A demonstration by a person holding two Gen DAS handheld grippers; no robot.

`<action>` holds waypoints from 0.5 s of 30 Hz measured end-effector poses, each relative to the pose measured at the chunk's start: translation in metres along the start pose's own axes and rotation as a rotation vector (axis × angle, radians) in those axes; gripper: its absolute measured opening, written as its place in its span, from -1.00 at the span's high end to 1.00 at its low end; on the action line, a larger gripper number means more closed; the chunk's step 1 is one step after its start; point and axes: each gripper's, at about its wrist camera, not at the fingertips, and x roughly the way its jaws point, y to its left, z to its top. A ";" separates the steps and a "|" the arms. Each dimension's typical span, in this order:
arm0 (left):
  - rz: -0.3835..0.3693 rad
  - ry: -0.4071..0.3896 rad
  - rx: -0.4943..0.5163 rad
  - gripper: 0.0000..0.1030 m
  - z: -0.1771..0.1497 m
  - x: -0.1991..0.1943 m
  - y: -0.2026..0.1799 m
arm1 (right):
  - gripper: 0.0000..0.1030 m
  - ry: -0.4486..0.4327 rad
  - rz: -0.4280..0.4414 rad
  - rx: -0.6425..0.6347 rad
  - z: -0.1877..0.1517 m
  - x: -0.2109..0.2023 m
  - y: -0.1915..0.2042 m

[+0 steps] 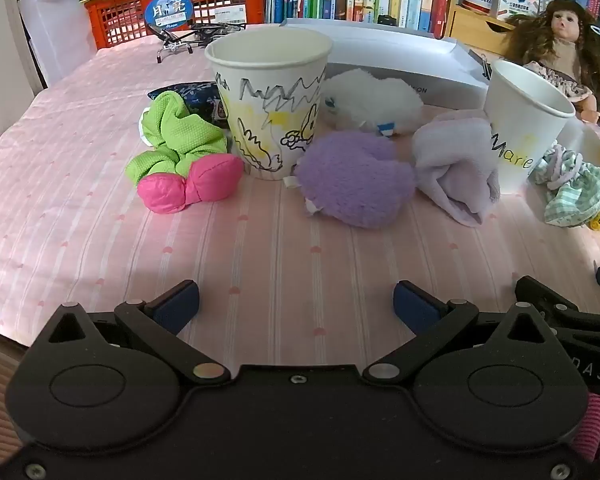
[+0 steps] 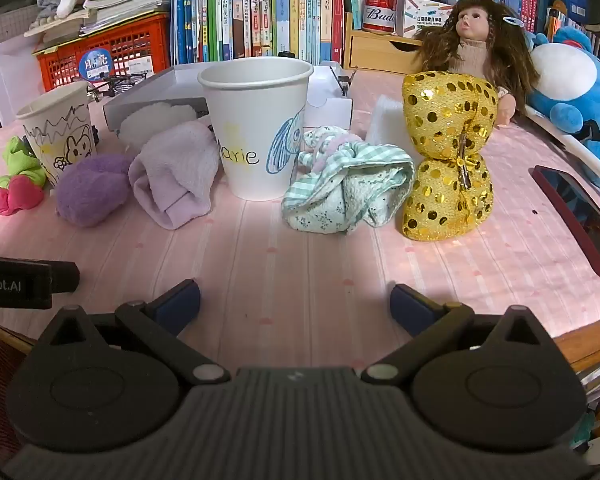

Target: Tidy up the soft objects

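Two paper cups stand on the pink cloth: a doodled one (image 1: pixel 270 108) (image 2: pixel 60 132) and one lettered "Marie" (image 2: pixel 256 128) (image 1: pixel 524 124). Around them lie a green scrunchie (image 1: pixel 176 136), a pink bow (image 1: pixel 188 188), a purple plush (image 1: pixel 356 180) (image 2: pixel 92 190), a lilac towel (image 1: pixel 456 164) (image 2: pixel 176 172), a white fluffy toy (image 1: pixel 372 98), a mint checked cloth (image 2: pixel 348 192) (image 1: pixel 576 192) and a gold sequin bow (image 2: pixel 448 156). My left gripper (image 1: pixel 296 306) stands open, short of the purple plush. My right gripper (image 2: pixel 296 306) is open too, short of the Marie cup and checked cloth. Nothing sits between either pair of fingers.
A doll (image 2: pixel 476 36) and a blue plush (image 2: pixel 580 84) sit at the back right. A white box (image 1: pixel 388 56) lies behind the cups, a red crate (image 1: pixel 172 4) and bookshelves beyond it. A dark red phone (image 2: pixel 580 216) rests near the right table edge.
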 end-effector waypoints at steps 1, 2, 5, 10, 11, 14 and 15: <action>0.000 0.000 0.000 -1.00 0.000 0.000 0.000 | -1.00 0.002 0.003 0.004 0.000 0.000 0.000; 0.000 -0.001 0.001 -1.00 0.000 0.000 0.000 | -1.00 0.003 -0.003 -0.003 0.000 0.000 0.000; 0.000 -0.003 0.001 -1.00 0.000 0.000 -0.001 | -1.00 0.004 -0.002 -0.002 0.000 0.000 0.000; -0.001 0.000 0.000 -1.00 0.000 0.000 0.000 | -1.00 0.002 -0.002 -0.002 0.000 0.000 0.000; -0.001 -0.001 0.000 -1.00 0.000 0.000 0.000 | -1.00 0.003 -0.002 -0.002 0.000 0.000 0.000; -0.001 0.001 0.000 -1.00 0.000 0.000 0.000 | -1.00 0.003 -0.002 -0.002 0.000 0.000 0.000; -0.001 0.002 0.000 -1.00 0.000 0.000 0.000 | -1.00 0.003 -0.002 -0.002 0.000 0.000 0.000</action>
